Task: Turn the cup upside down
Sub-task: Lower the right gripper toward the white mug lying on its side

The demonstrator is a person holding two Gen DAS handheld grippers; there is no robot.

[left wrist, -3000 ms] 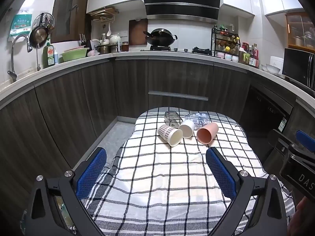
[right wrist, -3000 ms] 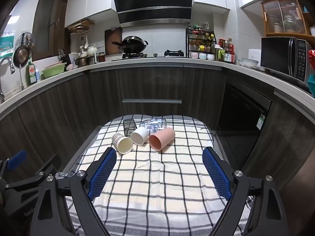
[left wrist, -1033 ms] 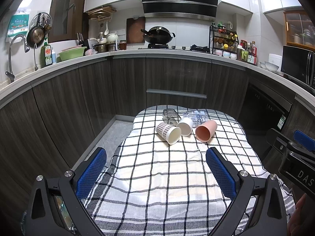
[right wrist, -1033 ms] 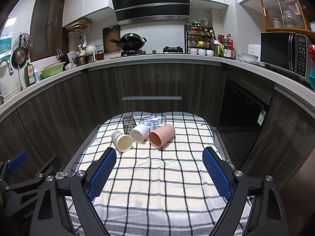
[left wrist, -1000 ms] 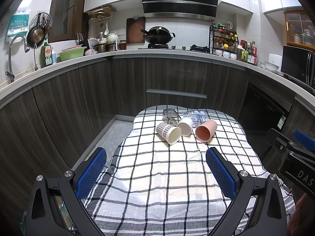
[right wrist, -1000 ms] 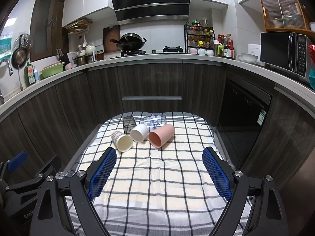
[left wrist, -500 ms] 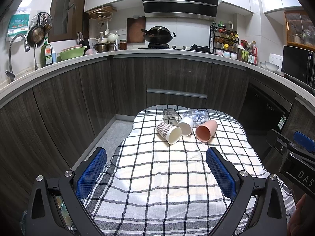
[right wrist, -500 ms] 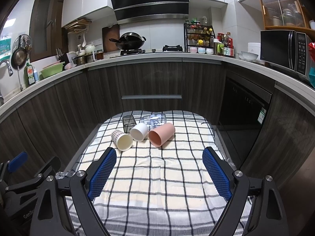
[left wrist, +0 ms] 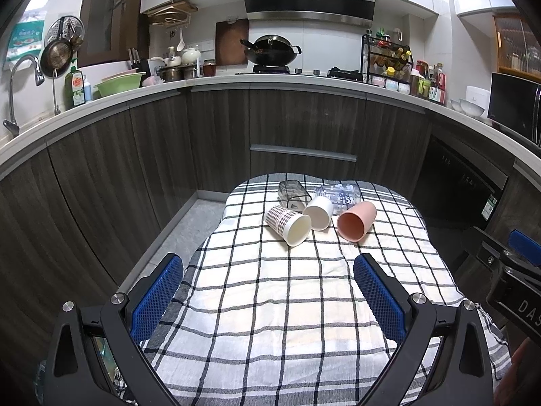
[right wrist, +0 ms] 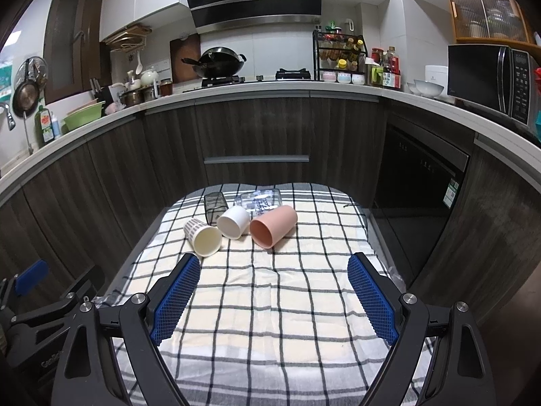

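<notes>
Several cups lie on their sides at the far end of a checked cloth (left wrist: 270, 304): a patterned cup (left wrist: 287, 225), a white cup (left wrist: 318, 213), a pink cup (left wrist: 356, 220), a dark clear cup (left wrist: 292, 192) and a clear printed glass (left wrist: 338, 193). In the right wrist view they are the patterned cup (right wrist: 202, 237), white cup (right wrist: 233, 222), pink cup (right wrist: 273, 225). My left gripper (left wrist: 268, 296) is open and empty, well short of the cups. My right gripper (right wrist: 273, 292) is open and empty, also short of them.
The cloth covers a small table (right wrist: 368, 237) with dark kitchen cabinets (left wrist: 304, 125) around it. A dishwasher front (right wrist: 419, 182) stands to the right. The counter (left wrist: 135, 91) holds a wok, bottles and bowls.
Both grippers have moved slightly toward the cups and stay open. The cups have not moved.
</notes>
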